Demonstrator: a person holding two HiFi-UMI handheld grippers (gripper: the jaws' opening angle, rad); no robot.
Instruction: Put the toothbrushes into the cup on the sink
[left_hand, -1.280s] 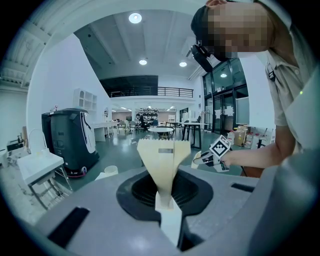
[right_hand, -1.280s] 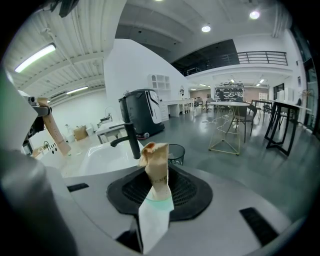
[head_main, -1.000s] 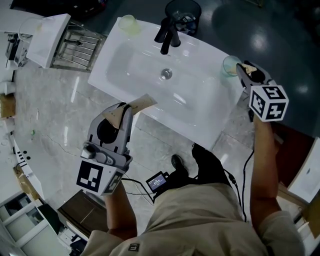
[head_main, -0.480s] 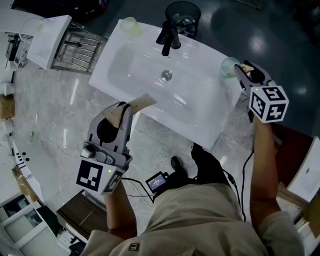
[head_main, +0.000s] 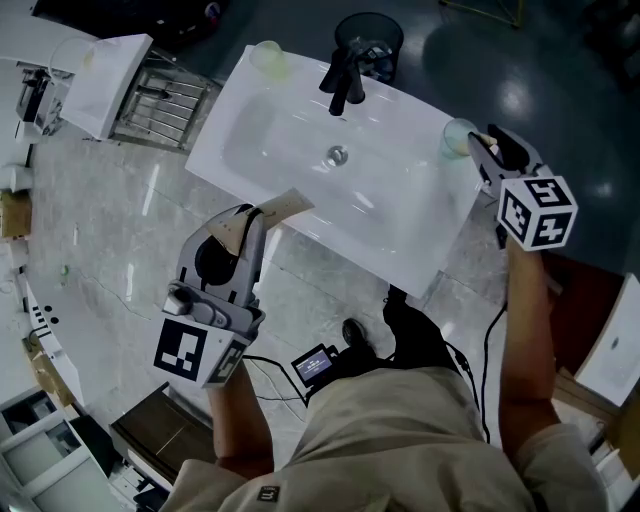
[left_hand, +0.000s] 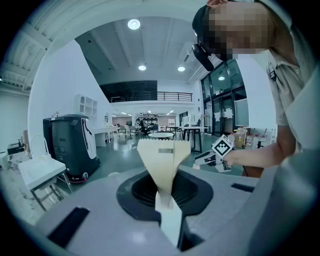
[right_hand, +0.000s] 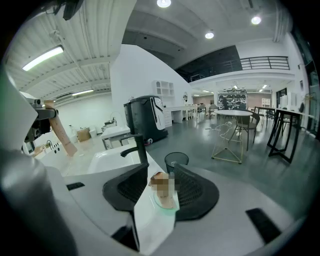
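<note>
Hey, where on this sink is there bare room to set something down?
Bare: the front rim of the sink, the back rim between the left cup and the faucet, and the basin around the drain. Crowded: the back right corner, taken by the right cup.

**Sink** (head_main: 300, 165): glossy white. **Faucet** (head_main: 340, 82): black. **Cup** (head_main: 458, 135): translucent pale green. **Bin** (head_main: 368, 35): black mesh. **Left gripper** (head_main: 260, 214): grey body, cube of black-and-white square markers. **Flat piece** (left_hand: 162, 155): cream. **Right gripper** (head_main: 485, 148): black jaws, the same black-and-white cube. **Floor** (head_main: 100, 230): pale marble with grey veins, dark blue-grey beyond the sink. **Trousers** (head_main: 400, 440): khaki.
</note>
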